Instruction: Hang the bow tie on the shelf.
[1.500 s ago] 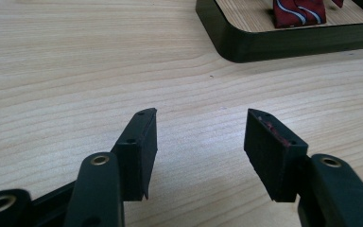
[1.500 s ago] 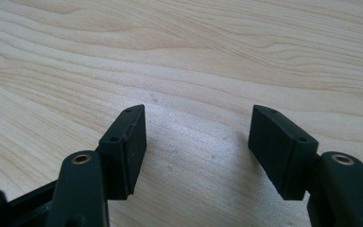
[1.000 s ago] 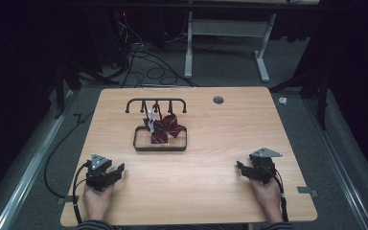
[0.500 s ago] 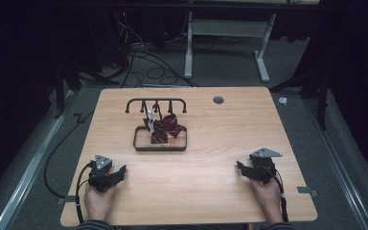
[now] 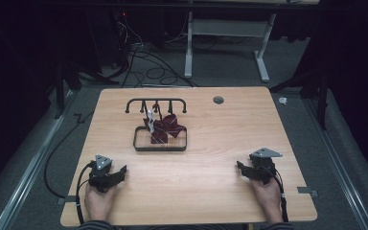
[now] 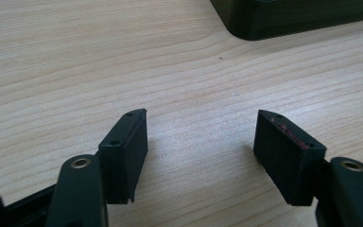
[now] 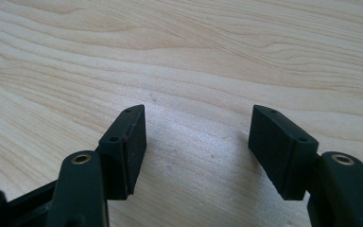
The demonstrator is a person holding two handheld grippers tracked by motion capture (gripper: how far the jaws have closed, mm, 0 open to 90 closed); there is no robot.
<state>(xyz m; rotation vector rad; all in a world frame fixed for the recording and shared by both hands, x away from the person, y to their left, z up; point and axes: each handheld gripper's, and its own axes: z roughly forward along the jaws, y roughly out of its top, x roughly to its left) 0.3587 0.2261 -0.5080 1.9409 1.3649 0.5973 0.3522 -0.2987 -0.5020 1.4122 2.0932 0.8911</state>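
On the wooden table (image 5: 211, 139) a black tray (image 5: 136, 140) lies left of centre with a dark red crumpled thing (image 5: 165, 129) in it. A white tag (image 5: 150, 115) sticks up beside the red thing. Behind the tray stands a low black rack (image 5: 156, 101) with hooks. My left gripper (image 5: 120, 171) (image 6: 201, 127) rests near the front left corner. Its jaws have just been opening and stand open over bare wood. The tray's corner (image 6: 283, 21) shows ahead of them. My right gripper (image 5: 239, 167) (image 7: 198, 125) rests open at the front right, nothing between its jaws.
A round grommet (image 5: 218, 100) sits in the table's far edge. Cables (image 5: 139, 57) and a desk frame (image 5: 263, 57) lie on the floor beyond. A cable (image 5: 52, 153) trails off the left side. Bare wood lies between the two grippers and the tray.
The left gripper's jaws have spread a little wider. Both hands stay where they were, and the tray and its contents have not moved.
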